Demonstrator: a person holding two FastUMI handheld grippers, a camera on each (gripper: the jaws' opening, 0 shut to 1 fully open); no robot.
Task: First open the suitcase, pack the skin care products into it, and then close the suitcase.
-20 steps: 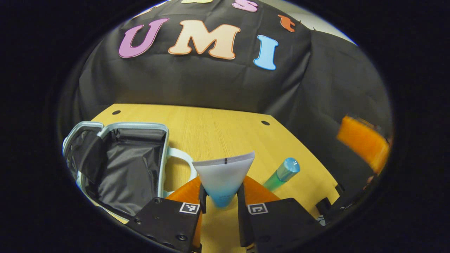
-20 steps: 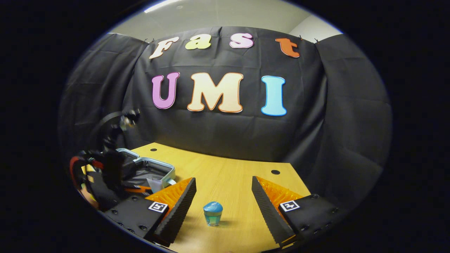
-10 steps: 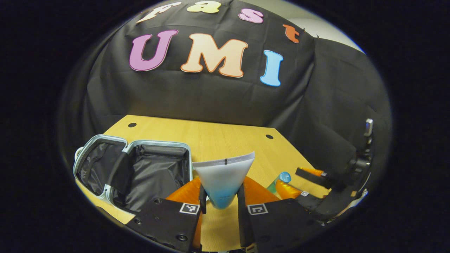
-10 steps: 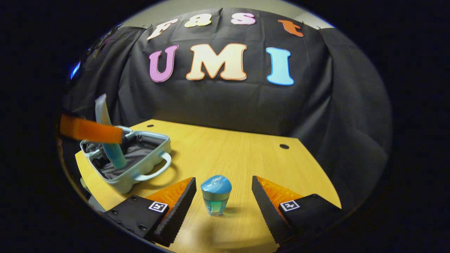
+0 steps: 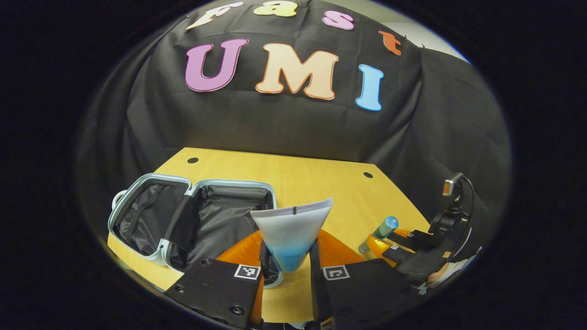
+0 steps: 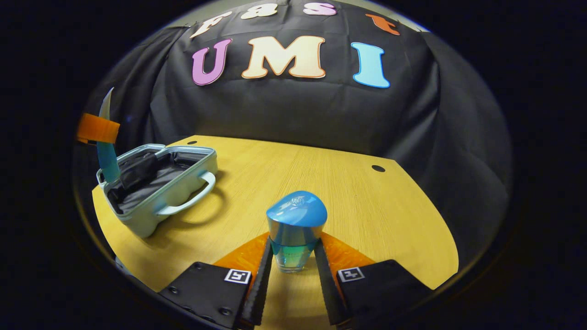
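The left gripper (image 5: 288, 259) is clamped on a white-and-blue tube (image 5: 292, 231), both fingers pressing its narrow blue end so the flat crimped end fans up toward 12 o'clock; gripping low on the stiffer part probably keeps the soft body from folding. From the right gripper view the same tube (image 6: 108, 156) hangs blue end down just above the near-left corner of the suitcase (image 6: 156, 183), which suggests it is being carried in for a drop; whether it touches the lining cannot be told.

The right gripper (image 6: 293, 261) has its fingers closed in against the sides of a small bottle (image 6: 296, 231) with a blue cap, which stands upright on the wooden table (image 6: 367, 206); the pads appear to press the glass body below the cap, a sensible hold since the cap is rounded and would slip.

In the left gripper view the suitcase (image 5: 192, 220) lies at 9 to 10 o'clock, open flat, its two dark-lined halves side by side and a strap across the hinge; no product is seen lying inside. Its handle (image 6: 190, 199) juts toward the table's middle.

For room: the raised pale rim is the edge to clear on the way in; the table between bottle and case is bare, so the bottle's path toward 10 o'clock looks unobstructed; the table's front edge runs close beneath both grippers.
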